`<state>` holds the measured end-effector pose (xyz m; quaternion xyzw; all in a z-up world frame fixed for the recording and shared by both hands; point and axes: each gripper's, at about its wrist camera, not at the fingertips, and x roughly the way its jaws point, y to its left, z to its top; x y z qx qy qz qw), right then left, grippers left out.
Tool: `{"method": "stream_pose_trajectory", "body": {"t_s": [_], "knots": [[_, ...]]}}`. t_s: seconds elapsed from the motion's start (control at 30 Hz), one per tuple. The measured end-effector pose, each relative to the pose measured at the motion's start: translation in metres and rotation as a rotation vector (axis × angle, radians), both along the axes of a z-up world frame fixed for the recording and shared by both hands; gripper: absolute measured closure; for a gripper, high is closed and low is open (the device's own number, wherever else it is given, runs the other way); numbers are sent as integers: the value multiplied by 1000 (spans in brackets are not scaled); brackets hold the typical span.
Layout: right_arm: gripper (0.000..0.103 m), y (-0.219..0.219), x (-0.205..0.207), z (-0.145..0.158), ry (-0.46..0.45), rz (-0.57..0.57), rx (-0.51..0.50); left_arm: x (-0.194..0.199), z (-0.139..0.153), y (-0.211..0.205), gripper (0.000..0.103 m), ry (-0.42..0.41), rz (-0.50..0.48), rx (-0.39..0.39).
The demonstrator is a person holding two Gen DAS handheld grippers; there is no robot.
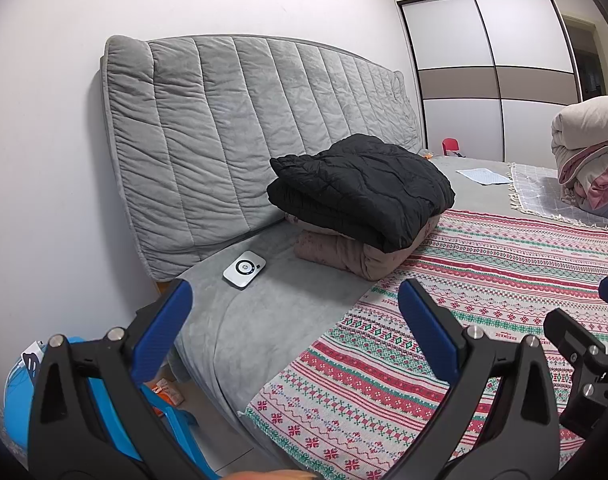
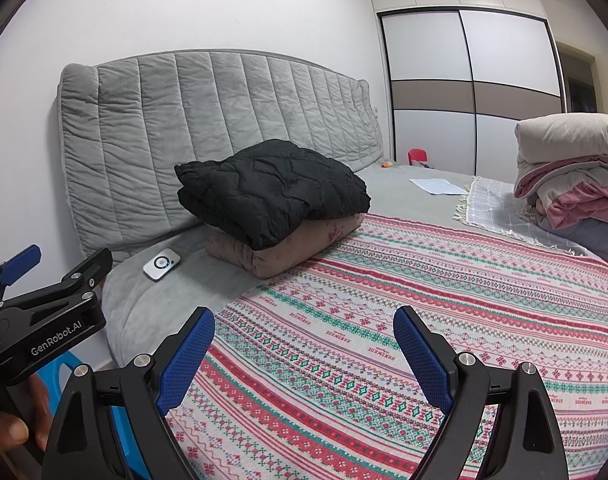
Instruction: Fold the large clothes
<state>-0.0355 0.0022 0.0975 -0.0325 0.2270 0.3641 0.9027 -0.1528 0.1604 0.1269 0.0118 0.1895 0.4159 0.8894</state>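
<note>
A folded black quilted jacket (image 1: 363, 192) lies on a folded brown garment (image 1: 343, 252) near the grey headboard; both also show in the right wrist view, the jacket (image 2: 272, 192) on top of the brown garment (image 2: 288, 252). My left gripper (image 1: 294, 308) is open and empty above the bed's front corner. My right gripper (image 2: 304, 332) is open and empty over the patterned red, green and white blanket (image 2: 423, 300). The left gripper's body (image 2: 44, 312) shows at the left of the right wrist view.
A white round-dial device (image 1: 244, 269) lies on the grey sheet. A pile of bedding and pink clothes (image 2: 571, 176) sits at the right. A paper sheet (image 2: 435, 186) and a grey fringed cloth (image 2: 499, 208) lie beyond. A blue stool (image 1: 84, 396) stands beside the bed.
</note>
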Motion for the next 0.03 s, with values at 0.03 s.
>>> {"method": "stream_pose_trajectory", "body": {"t_s": [0.03], "knots": [[11,1,0,0,0,0,0,0,0,0,1,0,0,1]]}}
